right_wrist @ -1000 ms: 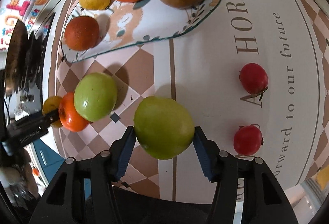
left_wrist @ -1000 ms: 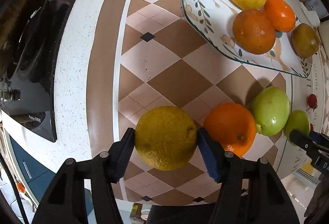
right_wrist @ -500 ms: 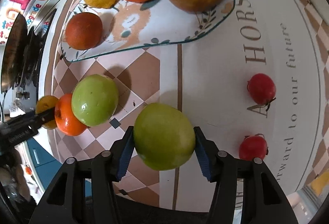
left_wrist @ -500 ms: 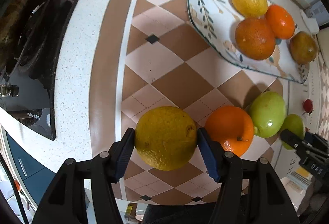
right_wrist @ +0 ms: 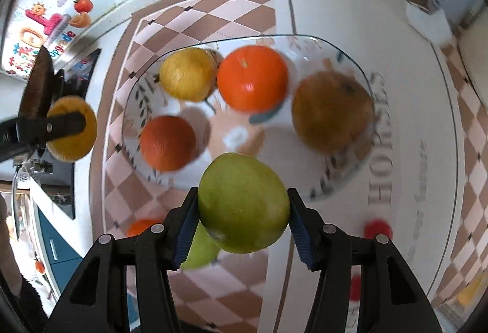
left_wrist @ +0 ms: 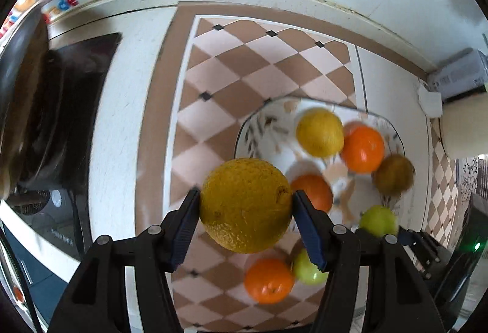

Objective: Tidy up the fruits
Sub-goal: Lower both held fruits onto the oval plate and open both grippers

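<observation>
Left wrist view: a rough-skinned yellow citrus (left_wrist: 245, 204) sits clamped between the blue pads of the left tool (left_wrist: 246, 221), held in the air over the near edge of the patterned plate (left_wrist: 259, 131). In the right wrist view, the right tool (right_wrist: 242, 218) grips a green apple (right_wrist: 243, 202) in the same way, just short of the plate's near rim (right_wrist: 350, 177). The plate already carries a lemon (right_wrist: 188, 74), a bright orange (right_wrist: 252, 78), a darker orange (right_wrist: 167, 142) and a brown pear-like fruit (right_wrist: 332, 112). On the worktop (left_wrist: 122, 119) lie another orange (left_wrist: 269, 280), a second green apple (left_wrist: 308, 269) and small red fruits (right_wrist: 377, 229). With both loads bound for one crowded plate, the two tools could collide, or a released fruit could knock its neighbours and roll off the shallow rim. The mat's lettering reads "HORSES" (right_wrist: 378, 137); the smaller script beside it is too blurred to read.
</observation>
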The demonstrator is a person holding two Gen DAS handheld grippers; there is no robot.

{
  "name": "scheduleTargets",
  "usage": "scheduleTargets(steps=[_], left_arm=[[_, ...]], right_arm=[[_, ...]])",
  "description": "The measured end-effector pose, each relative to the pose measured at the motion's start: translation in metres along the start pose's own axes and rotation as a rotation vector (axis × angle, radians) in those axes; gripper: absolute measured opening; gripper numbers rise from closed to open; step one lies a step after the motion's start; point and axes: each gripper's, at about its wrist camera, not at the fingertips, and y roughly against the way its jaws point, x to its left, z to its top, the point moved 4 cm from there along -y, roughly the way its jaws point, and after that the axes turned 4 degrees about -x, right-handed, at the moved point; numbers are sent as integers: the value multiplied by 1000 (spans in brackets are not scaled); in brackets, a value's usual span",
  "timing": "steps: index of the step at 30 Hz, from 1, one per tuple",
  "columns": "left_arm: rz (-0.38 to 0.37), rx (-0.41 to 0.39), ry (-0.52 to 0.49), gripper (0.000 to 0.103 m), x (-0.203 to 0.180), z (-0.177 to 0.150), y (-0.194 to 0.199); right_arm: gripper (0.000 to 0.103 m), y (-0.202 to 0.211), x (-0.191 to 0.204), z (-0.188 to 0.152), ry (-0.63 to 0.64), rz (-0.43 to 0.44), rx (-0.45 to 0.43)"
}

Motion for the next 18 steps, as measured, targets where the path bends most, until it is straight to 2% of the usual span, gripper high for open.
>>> scheduleTargets(steps=[7, 18], left_arm=[[-15, 103, 11, 59, -17, 33, -46], [-57, 219, 53, 60, -22, 39, -83]], right_arm=[[58, -24, -2, 23, 7, -32, 52], [59, -28, -6, 27, -8, -13, 119]])
